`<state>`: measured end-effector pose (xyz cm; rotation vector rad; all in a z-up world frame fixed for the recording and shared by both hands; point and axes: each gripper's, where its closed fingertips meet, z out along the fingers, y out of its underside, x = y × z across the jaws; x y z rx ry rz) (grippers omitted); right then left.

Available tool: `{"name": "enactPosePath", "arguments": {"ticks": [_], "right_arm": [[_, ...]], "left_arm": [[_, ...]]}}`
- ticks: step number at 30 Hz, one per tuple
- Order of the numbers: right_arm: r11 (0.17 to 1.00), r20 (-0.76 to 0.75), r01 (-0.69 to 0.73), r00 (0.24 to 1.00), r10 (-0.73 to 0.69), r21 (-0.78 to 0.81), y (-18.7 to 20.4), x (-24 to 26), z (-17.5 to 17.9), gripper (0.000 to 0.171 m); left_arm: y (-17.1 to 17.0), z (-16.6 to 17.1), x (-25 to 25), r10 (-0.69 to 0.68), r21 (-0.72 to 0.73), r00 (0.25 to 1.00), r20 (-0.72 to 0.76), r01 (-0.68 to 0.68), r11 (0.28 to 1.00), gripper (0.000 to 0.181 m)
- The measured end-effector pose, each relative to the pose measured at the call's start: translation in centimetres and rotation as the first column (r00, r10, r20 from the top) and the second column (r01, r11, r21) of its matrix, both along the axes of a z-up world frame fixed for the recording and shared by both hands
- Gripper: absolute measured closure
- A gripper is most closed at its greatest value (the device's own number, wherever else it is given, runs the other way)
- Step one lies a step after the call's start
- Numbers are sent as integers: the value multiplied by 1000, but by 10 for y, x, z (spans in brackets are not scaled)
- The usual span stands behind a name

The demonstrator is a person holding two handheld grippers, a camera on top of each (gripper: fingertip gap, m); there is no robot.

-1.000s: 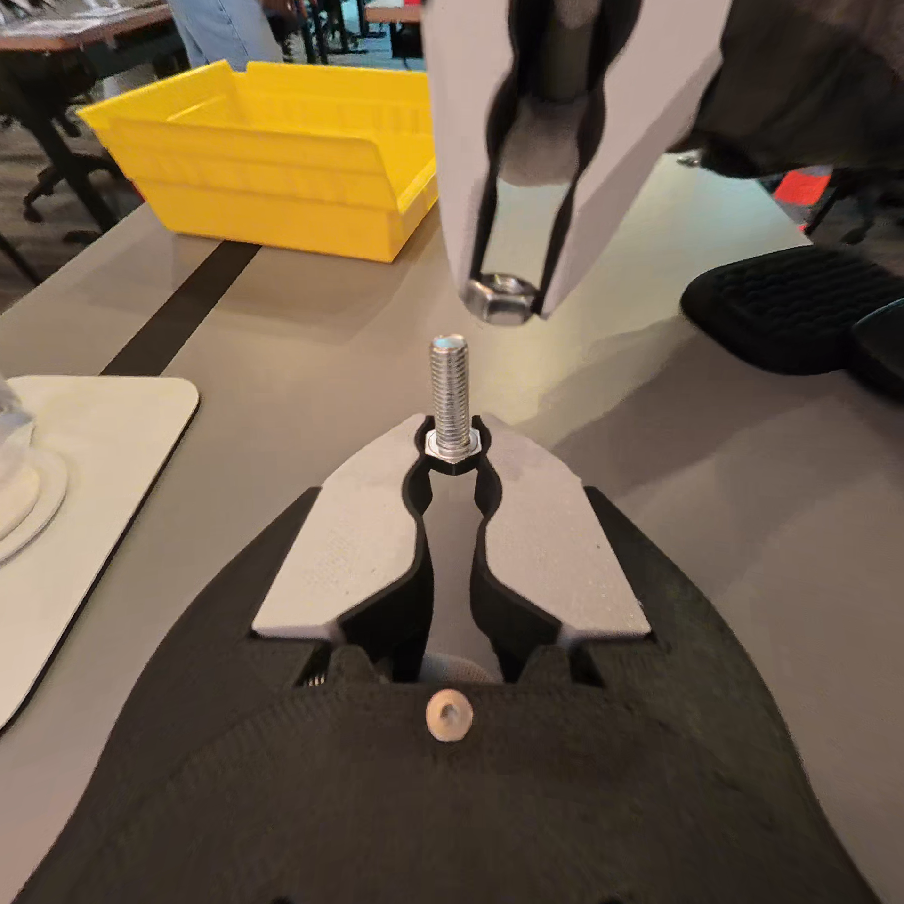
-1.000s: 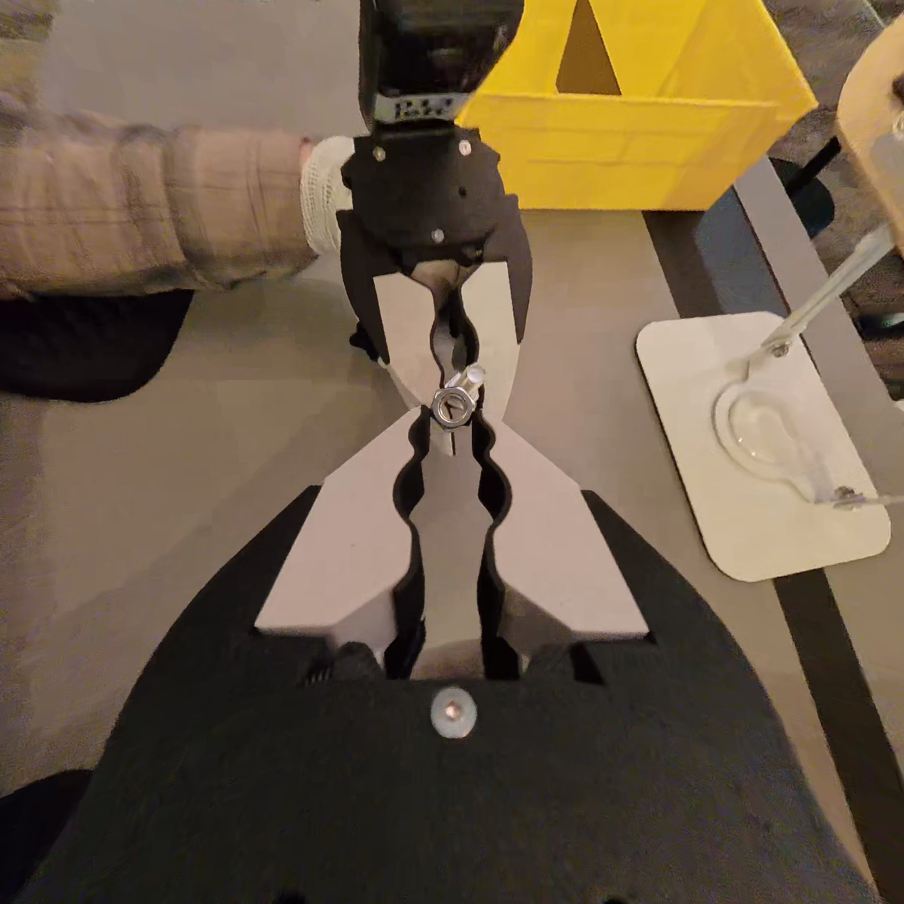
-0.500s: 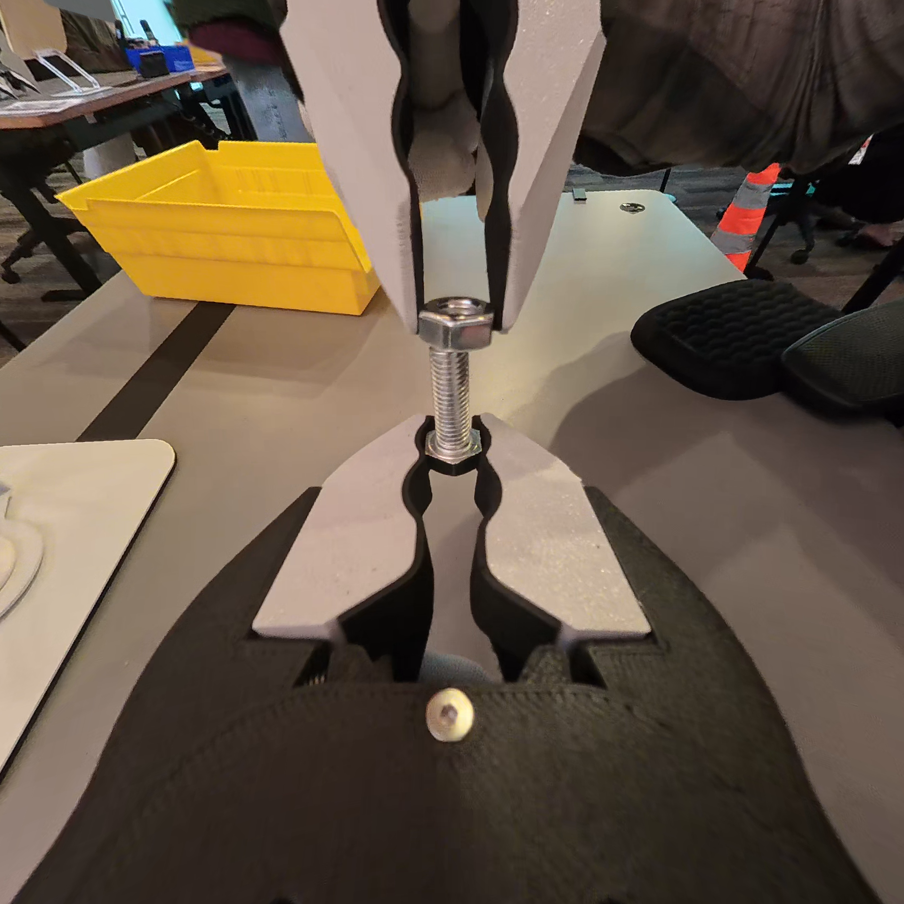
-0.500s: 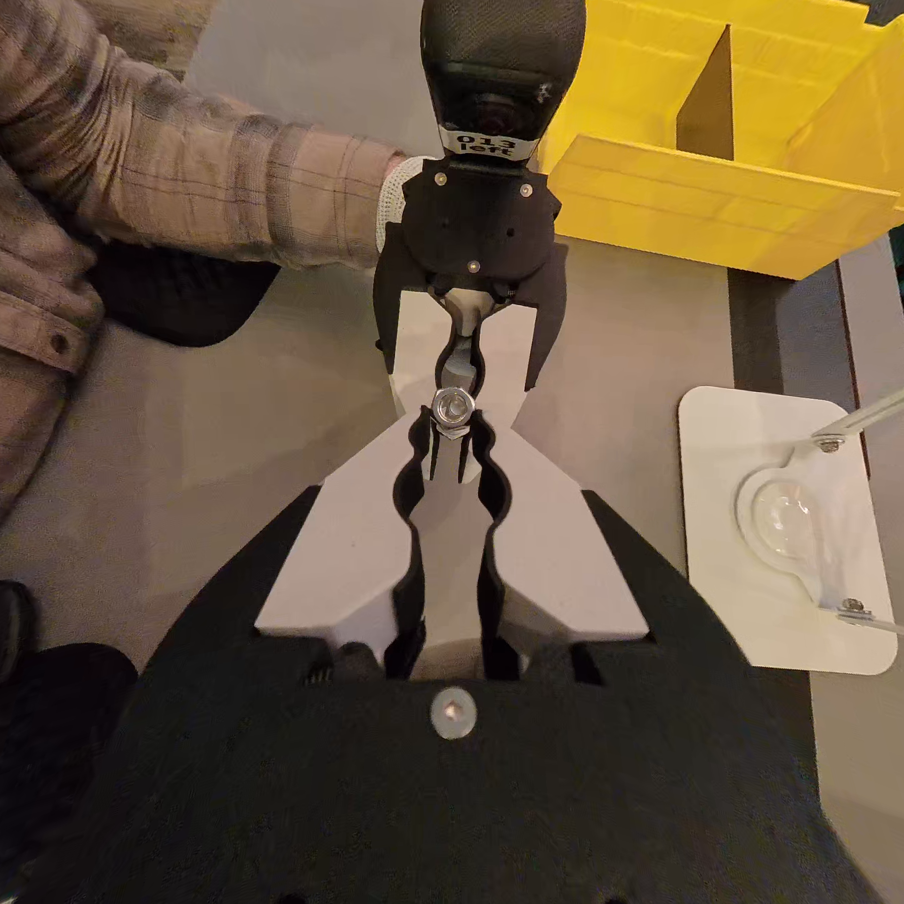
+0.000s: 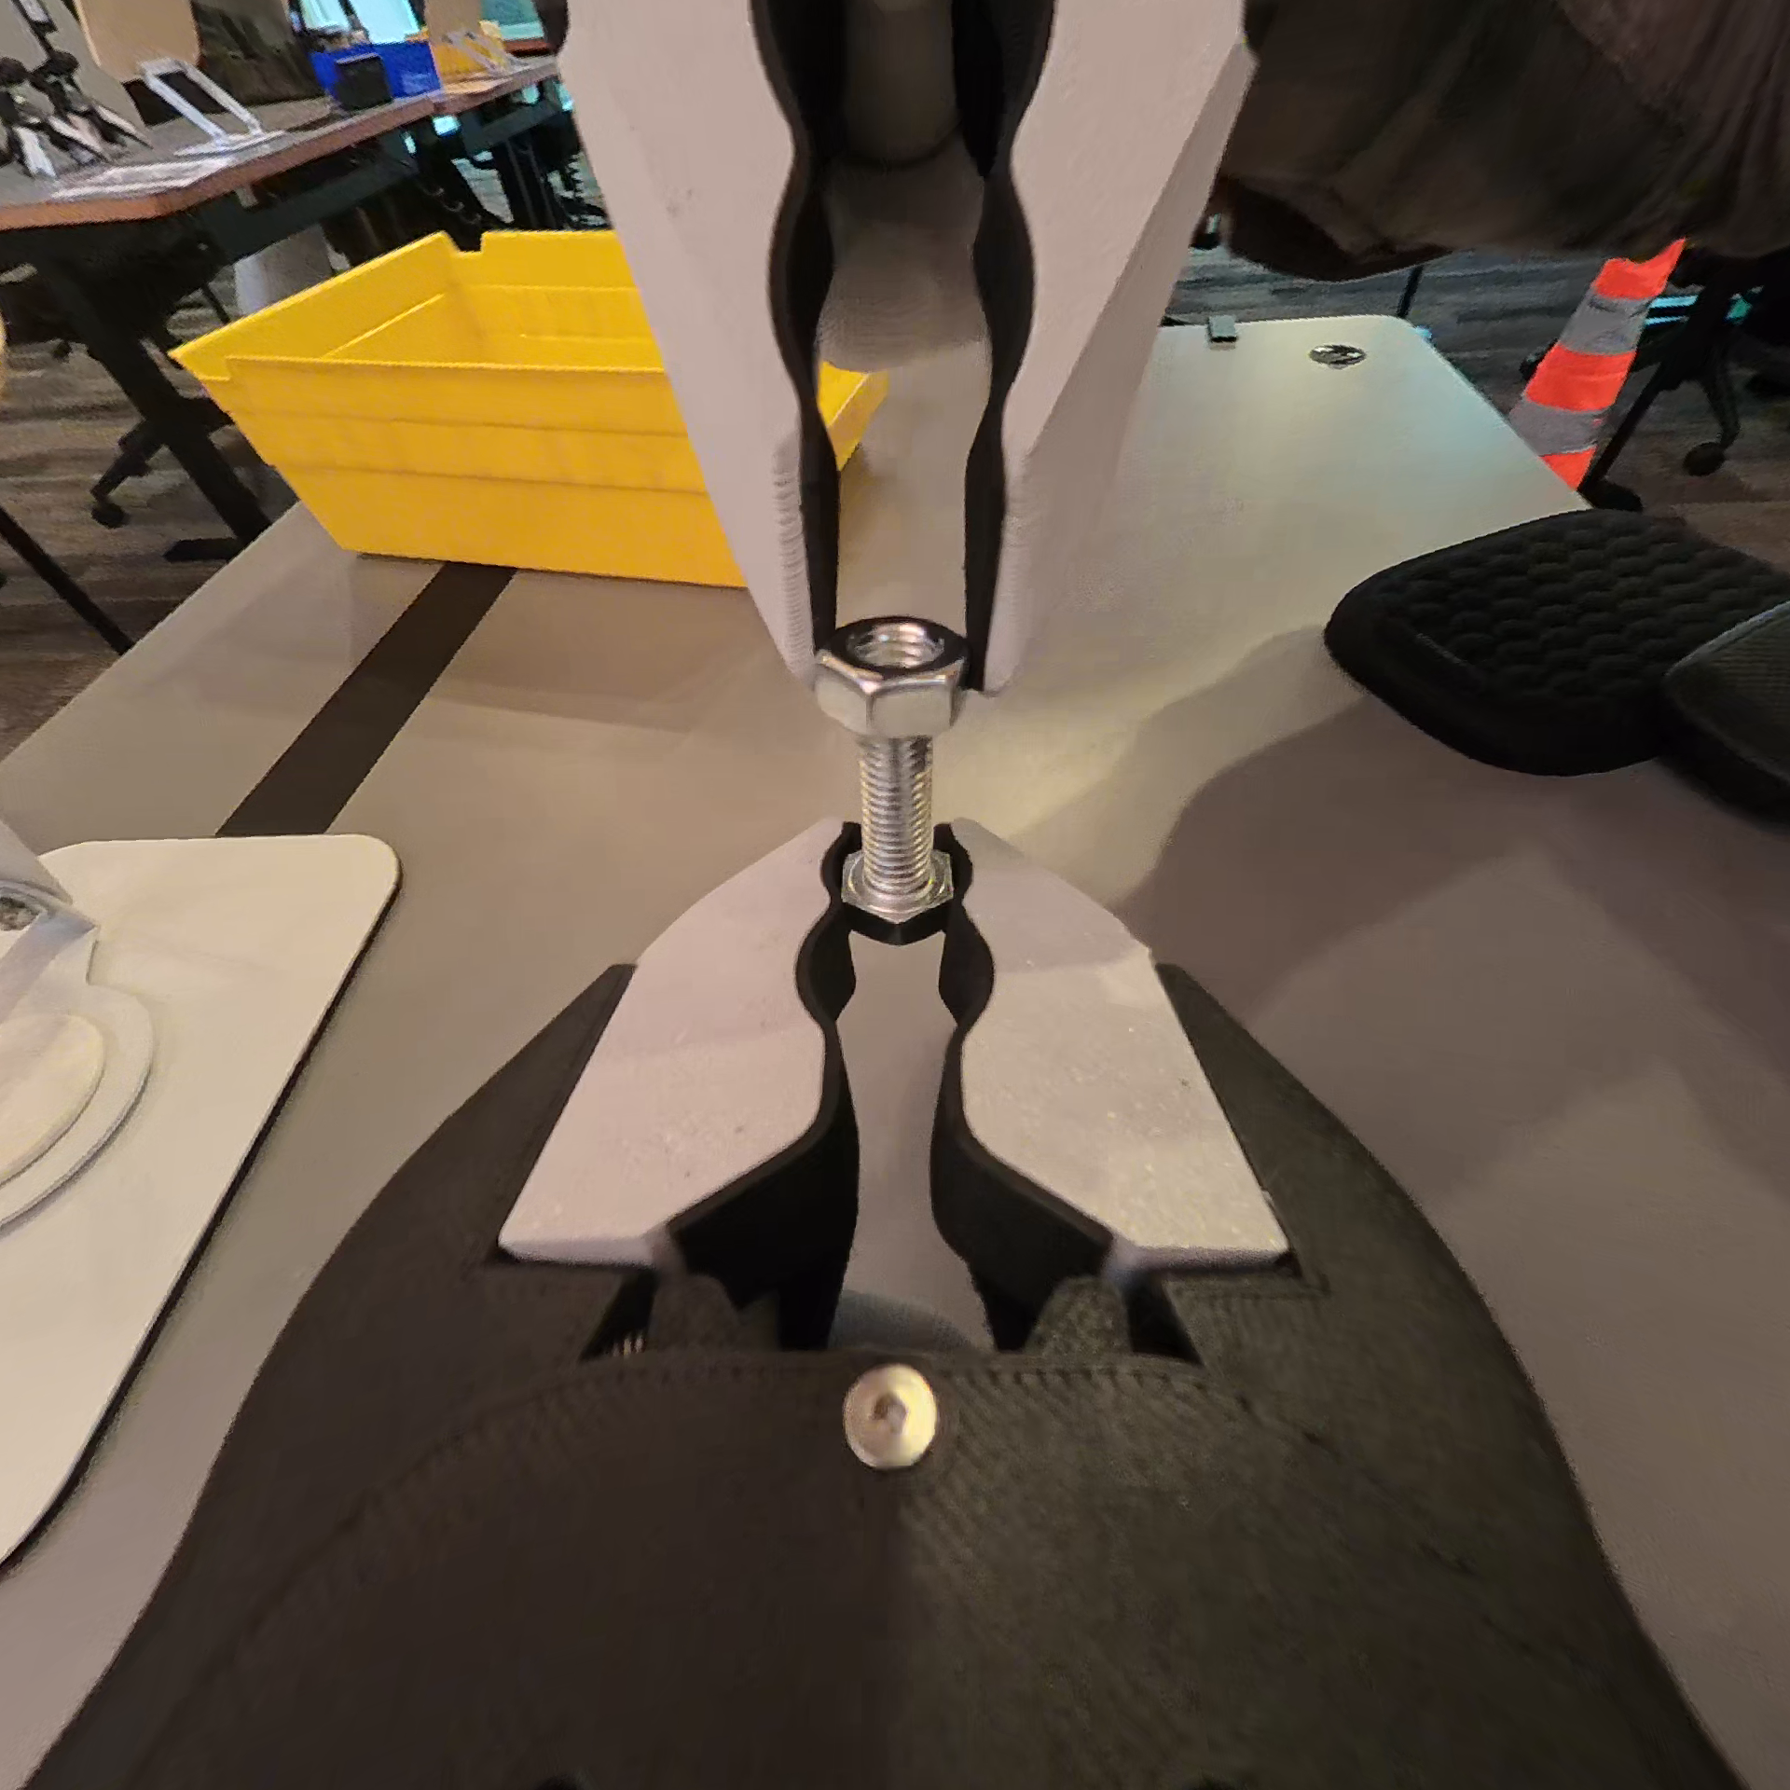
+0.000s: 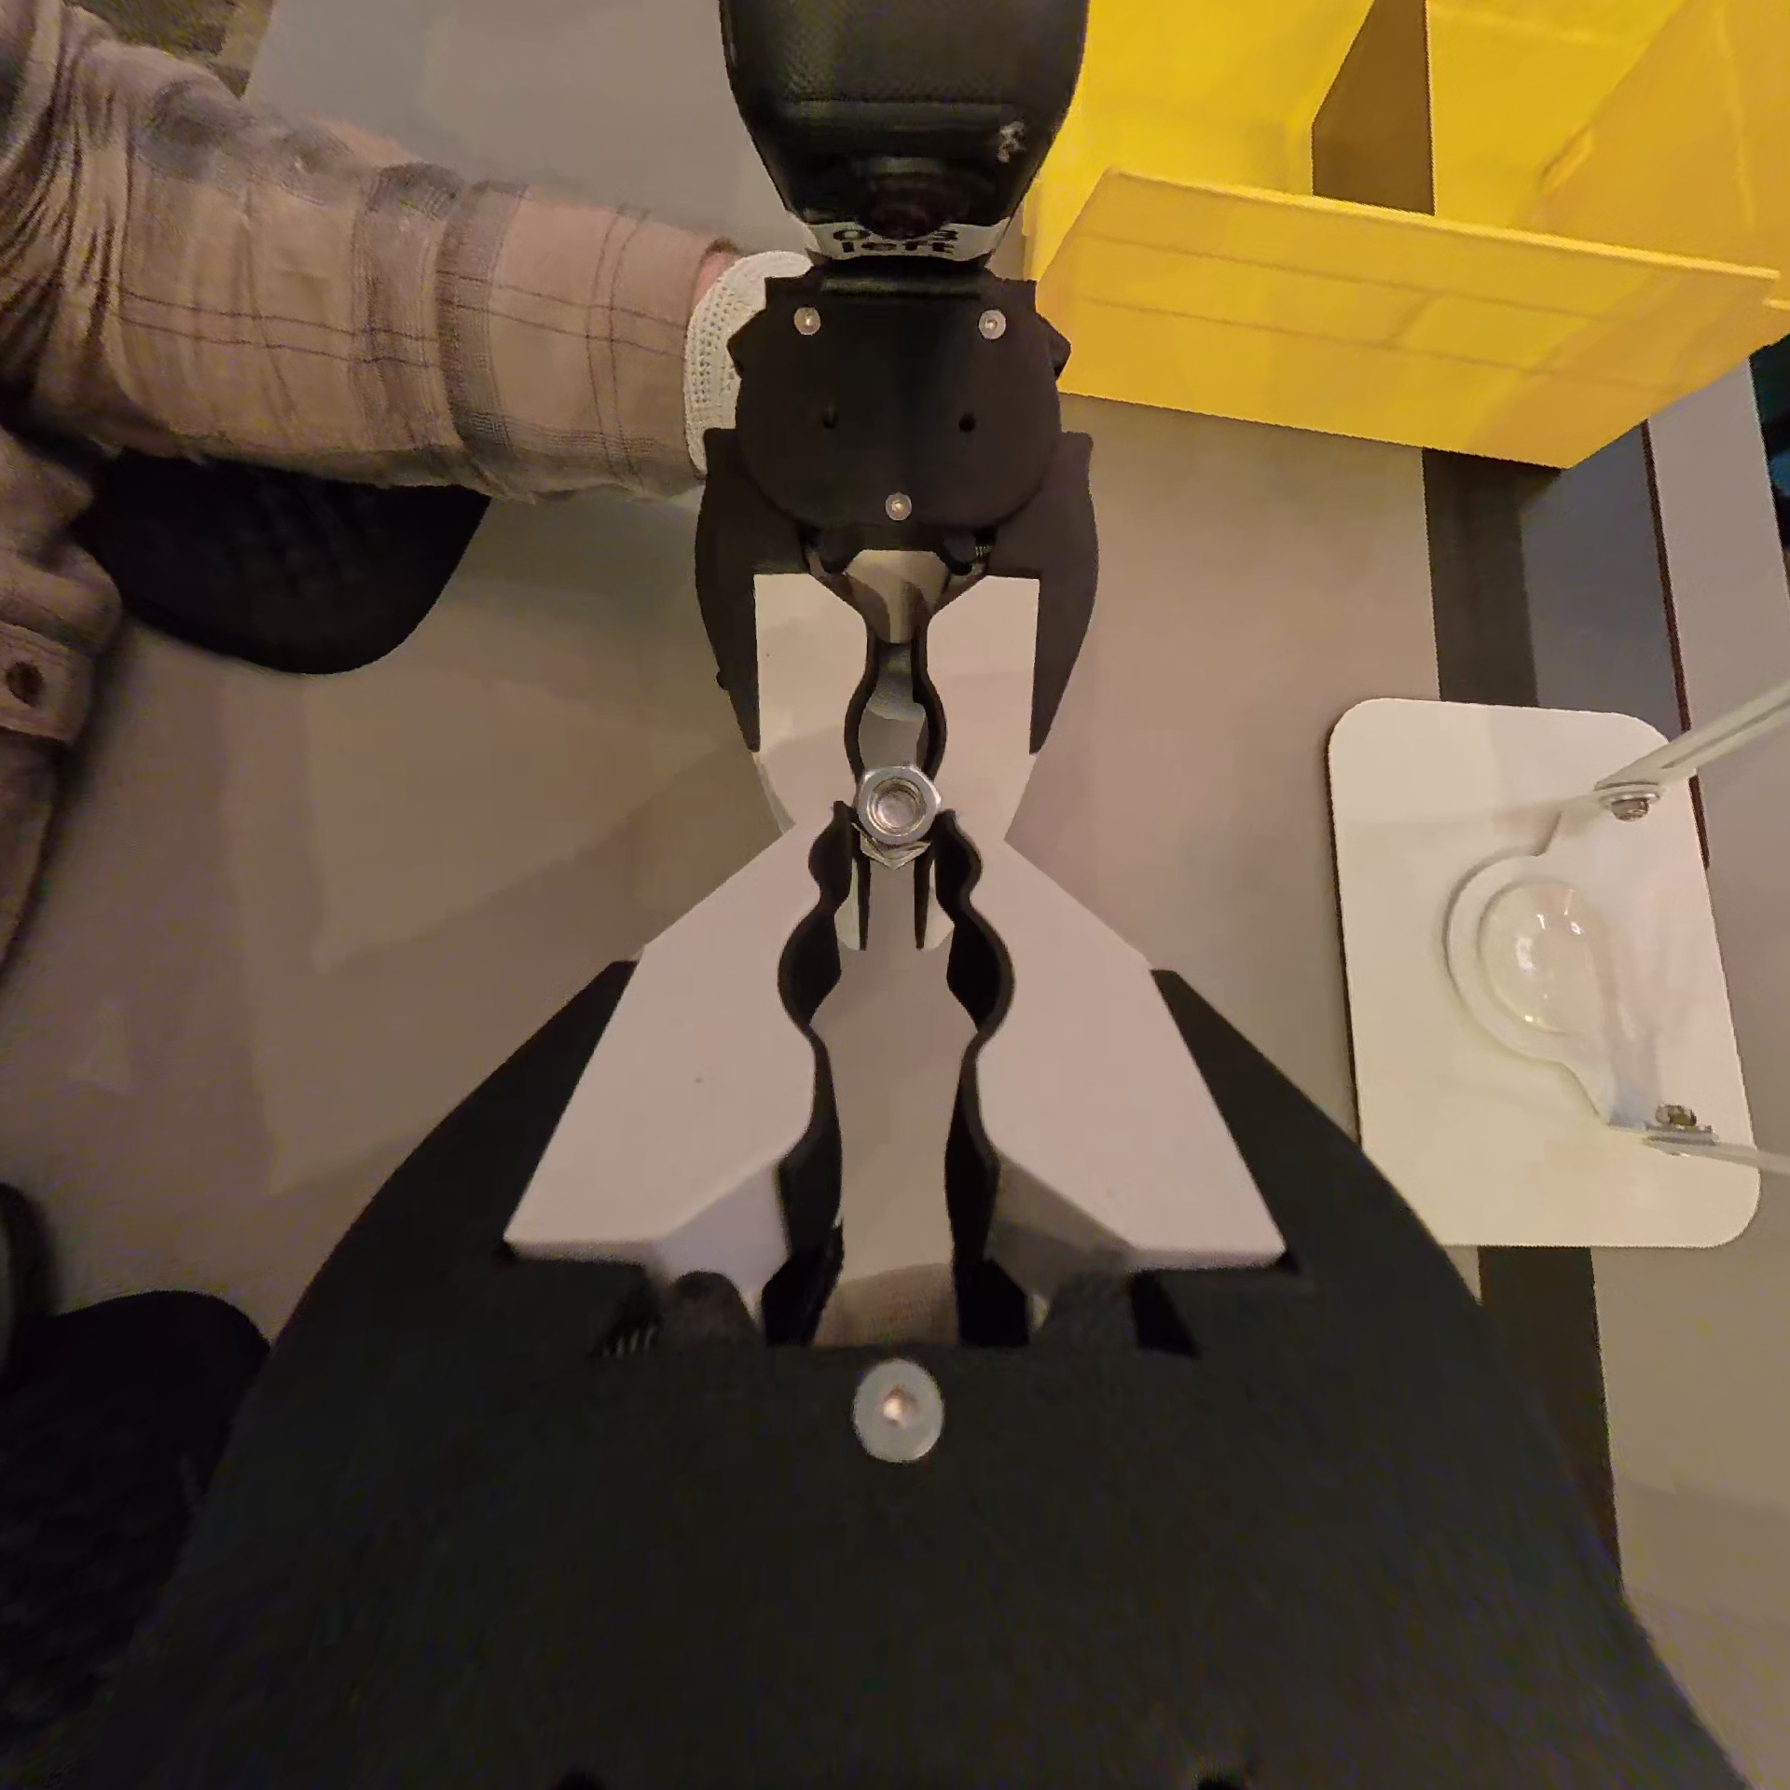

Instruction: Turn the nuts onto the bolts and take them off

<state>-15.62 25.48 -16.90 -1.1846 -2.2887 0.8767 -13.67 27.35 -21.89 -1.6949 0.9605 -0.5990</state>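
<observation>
A silver bolt stands upright, thread up, with its hex head clamped in my left gripper, which is shut on it just above the grey table. My right gripper comes down from above, shut on a silver hex nut. The nut sits on the top end of the thread. In the right wrist view I look straight down through the nut, held at my right gripper's tips. The left gripper lies beneath, held by a gloved hand with a plaid sleeve.
A yellow bin stands at the table's far left; it also shows in the right wrist view. A white mat with a clear bulb-shaped holder lies beside the grippers. Black cushions lie at the right. An orange cone stands beyond the table. The left gripper's tips are roughly 5 cm from the right gripper's.
My right gripper has brought the nut down from above and to the right onto the bolt's top end. The left gripper still holds the bolt upright, lifted slightly.
</observation>
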Motion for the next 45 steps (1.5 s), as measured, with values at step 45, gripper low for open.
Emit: {"name": "enactPosePath", "arguments": {"ticks": [45], "right_arm": [[875,-340,310,831,-440,-373,6,5,22,143]], "left_arm": [[20,15,4,88,-6,988,123,-88,996,167]]}}
